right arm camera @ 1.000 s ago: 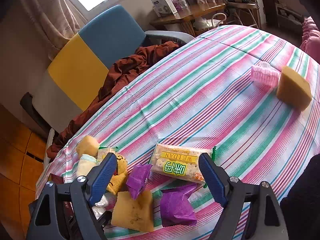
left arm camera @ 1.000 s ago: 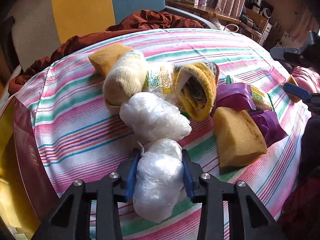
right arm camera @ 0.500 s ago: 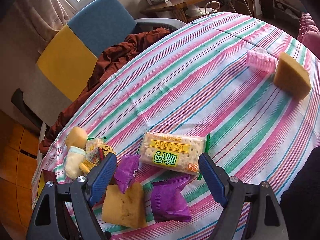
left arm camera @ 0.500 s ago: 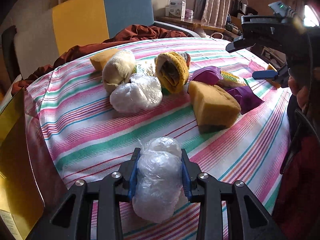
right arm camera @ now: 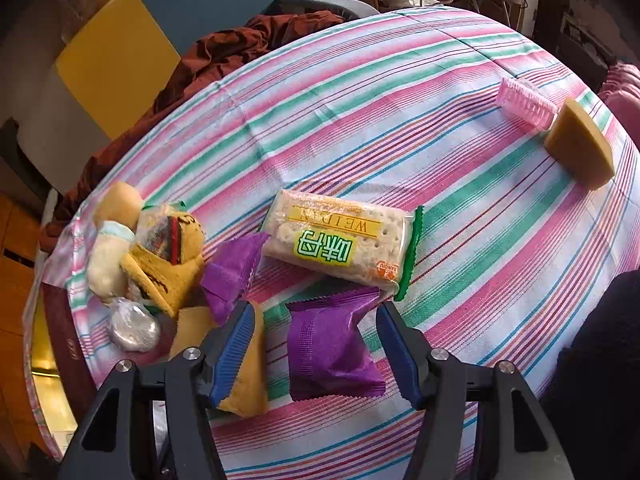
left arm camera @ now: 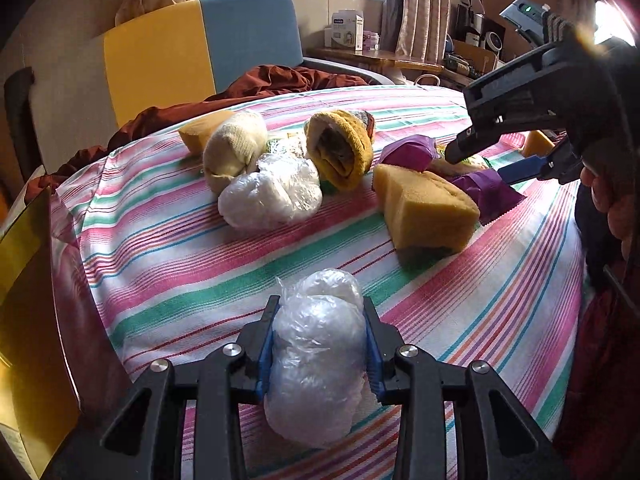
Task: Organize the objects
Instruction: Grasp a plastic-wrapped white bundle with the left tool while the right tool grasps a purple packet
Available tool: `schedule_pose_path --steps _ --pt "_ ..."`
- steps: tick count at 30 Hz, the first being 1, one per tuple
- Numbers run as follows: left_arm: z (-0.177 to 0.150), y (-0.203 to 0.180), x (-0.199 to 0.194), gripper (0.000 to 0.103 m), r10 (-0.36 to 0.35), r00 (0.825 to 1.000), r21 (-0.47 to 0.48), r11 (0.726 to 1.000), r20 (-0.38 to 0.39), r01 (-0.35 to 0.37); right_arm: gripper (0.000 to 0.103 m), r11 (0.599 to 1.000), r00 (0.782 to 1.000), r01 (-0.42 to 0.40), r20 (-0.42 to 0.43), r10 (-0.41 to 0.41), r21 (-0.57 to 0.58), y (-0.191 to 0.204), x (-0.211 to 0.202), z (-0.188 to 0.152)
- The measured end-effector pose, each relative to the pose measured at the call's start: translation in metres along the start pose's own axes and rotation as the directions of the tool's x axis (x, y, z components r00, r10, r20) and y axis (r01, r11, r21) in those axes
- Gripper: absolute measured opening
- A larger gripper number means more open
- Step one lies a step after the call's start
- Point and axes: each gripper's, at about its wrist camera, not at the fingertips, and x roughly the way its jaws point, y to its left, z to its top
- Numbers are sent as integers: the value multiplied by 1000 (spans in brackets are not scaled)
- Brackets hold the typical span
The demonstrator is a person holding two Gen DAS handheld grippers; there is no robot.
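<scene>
Clamping a crinkled white plastic-wrapped bundle point(left arm camera: 316, 364) clear of the pile on the striped tablecloth point(left arm camera: 192, 264), the left gripper point(left arm camera: 318, 354) seems to be sorting it out — while the right gripper point(right arm camera: 316, 348), jaws just closing but not touching, straddles a purple foil snack packet point(right arm camera: 330, 346) just below the green-edged cracker pack point(right arm camera: 340, 246).

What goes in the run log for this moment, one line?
left gripper: shut on plastic-wrapped bundle | right gripper: open, jaws just closing around purple packet, pads not touching
</scene>
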Motion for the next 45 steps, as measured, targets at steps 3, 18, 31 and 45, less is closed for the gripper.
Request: schedule_pose_path --steps 3,18,31,45 --pt "0 2 0 38 -12 1000 -10 1000 5 12 55 999 999 42 -1 -42 -3 -1 0 -1" --pt "-2 5 -3 38 -40 999 -33 999 21 41 37 988 995 84 -38 -89 -126 15 9 -13" --pt "-6 -1 -8 37 -9 1000 4 1000 30 9 37 994 995 14 98 -4 -104 22 -13 -8" --pt "-10 -1 -18 35 16 1000 2 1000 11 -16 37 995 990 -18 139 31 -94 17 -17 -3"
